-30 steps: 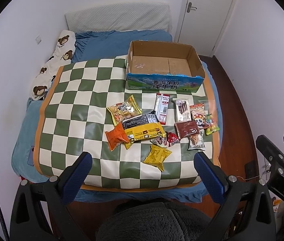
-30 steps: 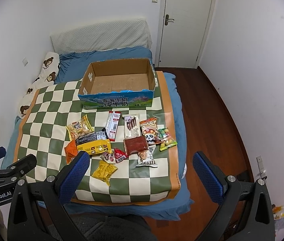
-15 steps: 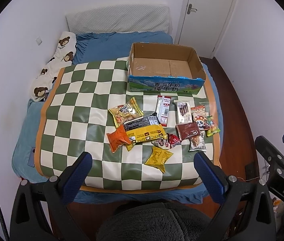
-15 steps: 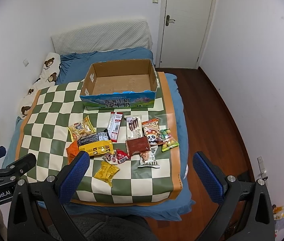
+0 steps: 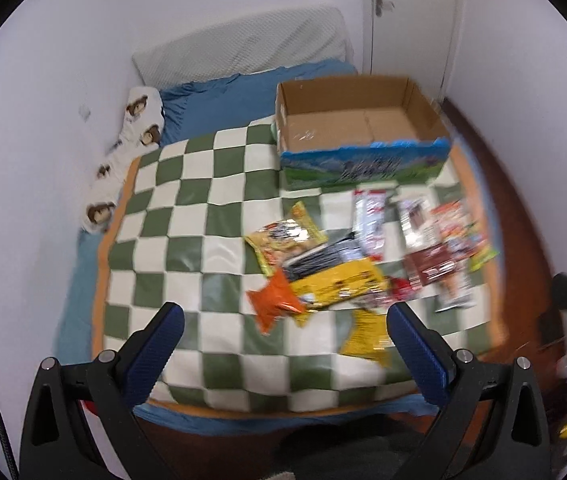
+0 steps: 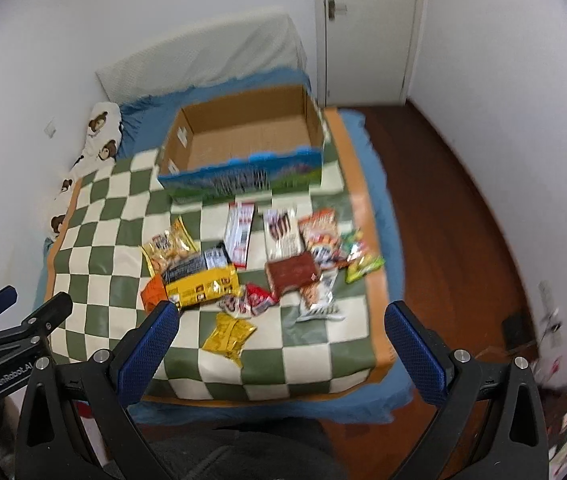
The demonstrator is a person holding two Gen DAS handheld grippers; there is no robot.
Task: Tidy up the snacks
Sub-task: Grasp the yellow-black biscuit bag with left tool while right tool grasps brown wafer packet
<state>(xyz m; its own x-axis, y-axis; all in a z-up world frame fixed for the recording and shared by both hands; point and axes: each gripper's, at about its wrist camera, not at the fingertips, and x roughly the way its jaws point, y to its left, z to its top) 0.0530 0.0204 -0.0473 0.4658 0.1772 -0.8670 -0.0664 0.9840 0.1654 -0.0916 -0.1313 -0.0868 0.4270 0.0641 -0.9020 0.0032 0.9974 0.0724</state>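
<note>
Several snack packets lie on a green and white checked mat (image 5: 211,216) on the bed: an orange packet (image 5: 273,302), a long yellow one (image 5: 335,286), a small yellow one (image 6: 229,334), a brown one (image 6: 292,271) and others. An empty cardboard box (image 5: 359,124) stands behind them; it also shows in the right wrist view (image 6: 243,136). My left gripper (image 5: 283,320) is open and empty above the mat's front edge. My right gripper (image 6: 281,320) is open and empty, likewise short of the snacks.
A bear-print pillow (image 5: 123,160) lies at the left against the wall. A white door (image 6: 367,28) and wooden floor (image 6: 455,216) are to the right. A grey cushion (image 5: 243,48) leans at the bed's head. The left gripper shows at the left edge of the right wrist view (image 6: 7,328).
Both grippers have moved forward and lower toward the bed; the snacks and box look larger. Both views are blurred by motion. Jaws stay open.
</note>
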